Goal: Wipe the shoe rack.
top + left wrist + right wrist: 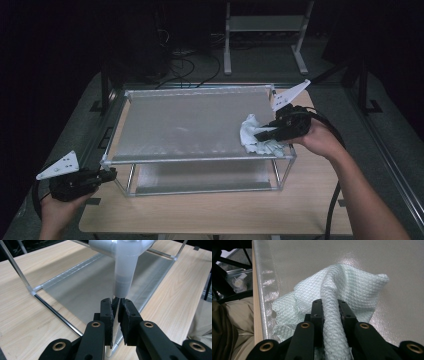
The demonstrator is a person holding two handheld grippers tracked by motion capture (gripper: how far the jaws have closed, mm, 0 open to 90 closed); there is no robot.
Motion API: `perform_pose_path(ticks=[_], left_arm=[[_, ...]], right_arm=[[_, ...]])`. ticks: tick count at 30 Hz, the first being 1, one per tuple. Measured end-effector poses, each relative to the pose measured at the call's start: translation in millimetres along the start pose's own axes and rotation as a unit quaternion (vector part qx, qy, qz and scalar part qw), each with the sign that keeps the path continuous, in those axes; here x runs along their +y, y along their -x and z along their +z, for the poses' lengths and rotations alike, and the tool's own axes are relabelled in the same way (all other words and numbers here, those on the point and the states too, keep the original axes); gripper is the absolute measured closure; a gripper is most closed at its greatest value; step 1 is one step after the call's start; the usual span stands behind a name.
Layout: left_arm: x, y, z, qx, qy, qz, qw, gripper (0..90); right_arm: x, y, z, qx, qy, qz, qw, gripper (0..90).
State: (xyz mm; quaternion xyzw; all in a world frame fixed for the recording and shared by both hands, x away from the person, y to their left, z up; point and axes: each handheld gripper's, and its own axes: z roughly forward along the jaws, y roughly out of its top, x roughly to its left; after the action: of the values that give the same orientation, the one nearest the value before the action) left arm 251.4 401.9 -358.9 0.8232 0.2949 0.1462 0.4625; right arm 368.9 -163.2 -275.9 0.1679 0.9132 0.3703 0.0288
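Note:
A low metal rack stands on the table, its top a silver mesh shelf (190, 125). On that shelf's right end lies a white quilted cloth (250, 131) (352, 287), and my right gripper (261, 134) (329, 305) is shut on a bunched fold of it, pressing it against the mesh. At the rack's front left corner my left gripper (111, 174) (117, 305) is shut on the thin upright post (115, 315), just below the white plastic corner joint (124, 277). The lower shelf (87, 290) spreads out behind that post.
The rack sits on a light wooden table (210, 210) whose front edge is close to the person. A metal stand (265, 30) and loose cables (185, 60) are on the floor behind. The right gripper's cable (332, 200) hangs beside the forearm.

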Motion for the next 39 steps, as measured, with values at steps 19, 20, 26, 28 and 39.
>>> perform_pose_path(ticks=[19, 20, 26, 28, 39], left_arm=[[4.7, 5.1, 8.3, -0.009, -0.002, 0.008, 0.9999, 80.7], [5.5, 6.1, 9.1, -0.010, -0.003, 0.010, 0.9999, 80.8], [6.2, 6.8, 10.7, -0.012, -0.002, 0.009, 0.9999, 80.8], [6.8, 7.5, 10.8, -0.011, -0.004, 0.011, 0.9999, 80.8], [8.3, 8.2, 13.1, -0.014, -0.005, 0.014, 0.9998, 80.9]], right_arm=[[9.7, -3.0, 7.0, 0.003, -0.006, -0.008, 0.9999, 77.1], [8.1, -0.6, 4.9, -0.007, -0.010, -0.004, 0.9999, 77.1], [6.4, -2.6, 6.6, -0.005, -0.002, -0.006, 1.0000, 77.1], [5.4, 0.2, 4.6, 0.000, -0.001, 0.000, 1.0000, 77.1], [8.9, 1.3, 6.9, -0.005, -0.011, -0.001, 0.9999, 77.1]])
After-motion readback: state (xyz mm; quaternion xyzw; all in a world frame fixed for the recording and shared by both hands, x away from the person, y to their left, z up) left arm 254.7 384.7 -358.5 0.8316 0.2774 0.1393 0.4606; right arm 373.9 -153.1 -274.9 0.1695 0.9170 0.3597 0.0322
